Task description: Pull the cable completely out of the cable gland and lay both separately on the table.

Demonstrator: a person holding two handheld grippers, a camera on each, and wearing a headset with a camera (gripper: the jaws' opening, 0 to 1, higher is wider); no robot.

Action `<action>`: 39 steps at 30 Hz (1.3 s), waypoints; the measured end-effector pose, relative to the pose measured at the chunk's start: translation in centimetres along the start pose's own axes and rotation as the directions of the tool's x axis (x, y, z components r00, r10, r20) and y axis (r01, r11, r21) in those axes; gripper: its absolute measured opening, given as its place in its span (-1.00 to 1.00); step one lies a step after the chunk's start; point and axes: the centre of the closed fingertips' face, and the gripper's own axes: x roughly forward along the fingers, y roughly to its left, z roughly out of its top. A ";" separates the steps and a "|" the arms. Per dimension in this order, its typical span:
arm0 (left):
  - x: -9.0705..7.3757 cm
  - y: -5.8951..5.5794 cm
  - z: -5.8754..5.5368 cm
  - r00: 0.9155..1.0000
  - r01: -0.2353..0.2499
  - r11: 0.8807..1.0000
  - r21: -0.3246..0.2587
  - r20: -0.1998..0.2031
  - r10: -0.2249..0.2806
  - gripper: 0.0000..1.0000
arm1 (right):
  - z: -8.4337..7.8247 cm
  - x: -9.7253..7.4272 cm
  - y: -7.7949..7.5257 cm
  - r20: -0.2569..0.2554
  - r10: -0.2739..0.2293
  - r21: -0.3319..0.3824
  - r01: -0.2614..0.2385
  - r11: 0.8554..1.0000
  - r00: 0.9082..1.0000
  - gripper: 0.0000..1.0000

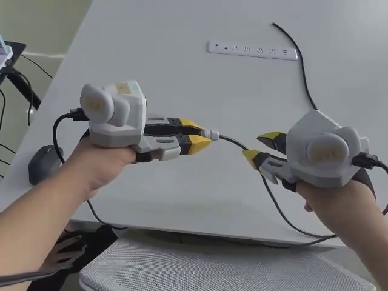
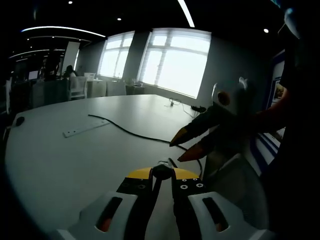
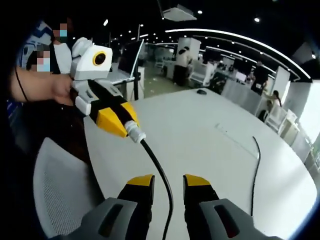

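The cable gland (image 1: 210, 134) is clamped in the jaw tips of the left gripper (image 1: 202, 134), held above the near edge of the table (image 1: 182, 79). The black cable (image 1: 233, 142) exits the gland and passes between the parted jaws of the right gripper (image 1: 257, 147), which do not touch it. A power strip (image 1: 253, 50) lies well beyond.

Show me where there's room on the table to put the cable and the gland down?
The biggest bare patch of table lies between the power strip and the left gripper holding the gland. It is crowded on the right, where a black cord runs past the strip's end toward the right gripper.
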 end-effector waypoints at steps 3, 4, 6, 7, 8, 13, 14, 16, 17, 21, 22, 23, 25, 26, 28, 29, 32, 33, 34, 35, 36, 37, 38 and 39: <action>0.0 -0.1 0.0 1.000 0.003 1.000 0.005 -0.003 -0.003 -0.70 | 1.4 0.5 0.8 0.011 0.026 -0.115 -0.025 0.993 1.000 -0.66; 0.0 -0.1 0.0 1.000 0.002 1.000 0.008 -0.005 -0.002 -0.70 | 1.5 0.7 0.9 0.007 0.027 -0.132 -0.026 0.991 1.000 -0.69; 0.1 -0.1 0.0 1.000 0.003 1.000 0.006 -0.005 -0.003 -0.70 | 1.5 1.0 1.3 -0.011 0.039 -0.169 -0.041 0.985 0.999 -0.75; 0.1 -0.1 0.0 1.000 0.003 1.000 0.007 -0.004 -0.003 -0.70 | 1.6 1.2 1.5 -0.011 0.041 -0.178 -0.043 0.983 0.999 -0.76; 0.1 -0.1 0.0 1.000 0.003 1.000 0.008 -0.004 -0.003 -0.70 | 1.6 1.3 1.6 -0.009 0.046 -0.179 -0.047 0.983 0.999 -0.77; 0.3 -0.3 0.1 1.000 0.010 1.000 0.008 -0.005 -0.010 -0.70 | 2.0 1.6 2.5 -0.008 0.058 -0.231 -0.059 0.971 0.998 -0.85; 0.3 -0.4 0.1 1.000 0.010 1.000 0.008 -0.005 -0.010 -0.70 | 1.9 1.7 2.6 -0.011 0.059 -0.236 -0.060 0.970 0.998 -0.86; 0.3 -0.5 0.1 1.000 0.011 1.000 0.008 -0.003 -0.011 -0.70 | 1.8 1.8 2.7 -0.010 0.063 -0.238 -0.064 0.969 0.998 -0.87; 0.3 -0.5 0.1 1.000 0.013 1.000 0.007 -0.003 -0.012 -0.70 | 1.9 1.8 2.8 -0.007 0.066 -0.238 -0.065 0.969 0.998 -0.89; 0.3 -0.7 0.0 1.000 0.017 1.000 0.007 -0.006 -0.017 -0.70 | 1.8 1.9 2.9 -0.007 0.063 -0.250 -0.063 0.966 0.998 -0.95; 0.3 -0.8 0.0 1.000 0.018 1.000 0.008 -0.008 -0.018 -0.70 | 1.8 1.9 2.8 -0.008 0.061 -0.256 -0.061 0.965 0.998 -0.96; 0.3 -0.8 -0.1 1.000 0.018 1.000 0.007 -0.007 -0.018 -0.70 | 1.8 1.9 2.9 -0.007 0.062 -0.256 -0.061 0.965 0.998 -0.97; 0.3 -0.8 -0.1 1.000 0.018 1.000 0.004 -0.006 -0.018 -0.70 | 1.7 1.9 2.9 -0.004 0.061 -0.261 -0.059 0.963 0.998 -0.97; 0.3 -0.8 -0.1 1.000 0.019 1.000 0.005 -0.006 -0.018 -0.70 | 1.7 1.9 2.9 -0.003 0.061 -0.263 -0.060 0.963 0.998 -0.98; 0.3 -0.9 -0.1 1.000 0.019 1.000 0.004 -0.008 -0.019 -0.70 | 1.7 1.9 2.9 -0.004 0.060 -0.262 -0.059 0.963 0.998 -0.98; 0.3 -0.9 -0.1 1.000 0.019 1.000 0.004 -0.006 -0.019 -0.70 | 1.7 1.9 2.9 -0.001 0.055 -0.263 -0.053 0.963 0.998 -0.99; 0.3 -0.8 0.0 1.000 0.019 1.000 0.005 -0.001 -0.019 -0.70 | 1.7 1.8 2.7 0.004 0.045 -0.260 -0.042 0.965 0.999 -1.00; 0.4 -0.9 0.0 1.000 0.019 1.000 0.005 -0.001 -0.019 -0.70 | 1.7 1.8 2.7 0.004 0.044 -0.249 -0.042 0.967 0.999 -1.00; 0.4 -0.9 0.0 1.000 0.020 1.000 0.006 -0.002 -0.020 -0.70 | 1.7 1.8 2.6 0.004 0.044 -0.244 -0.042 0.969 0.999 -1.00; 0.4 -0.9 0.1 1.000 0.020 1.000 0.007 -0.001 -0.020 -0.70 | 1.6 1.8 2.5 0.003 0.041 -0.239 -0.039 0.970 0.999 -1.00; 0.4 -0.9 0.1 1.000 0.019 1.000 0.008 0.000 -0.019 -0.70 | 1.5 1.8 2.4 0.001 0.036 -0.235 -0.035 0.971 0.999 -1.00; 0.3 -0.8 0.1 1.000 0.019 1.000 0.006 0.002 -0.019 -0.70 | 1.3 1.8 2.2 -0.004 0.033 -0.227 -0.033 0.973 0.999 -1.00; 0.3 -0.8 0.1 1.000 0.018 1.000 0.007 0.002 -0.018 -0.70 | 1.2 1.9 2.1 -0.005 0.033 -0.221 -0.033 0.975 0.999 -1.00; 0.3 -0.8 0.1 1.000 0.018 1.000 0.010 0.000 -0.018 -0.70 | 0.9 1.8 2.0 -0.012 0.033 -0.194 -0.035 0.980 0.999 -1.00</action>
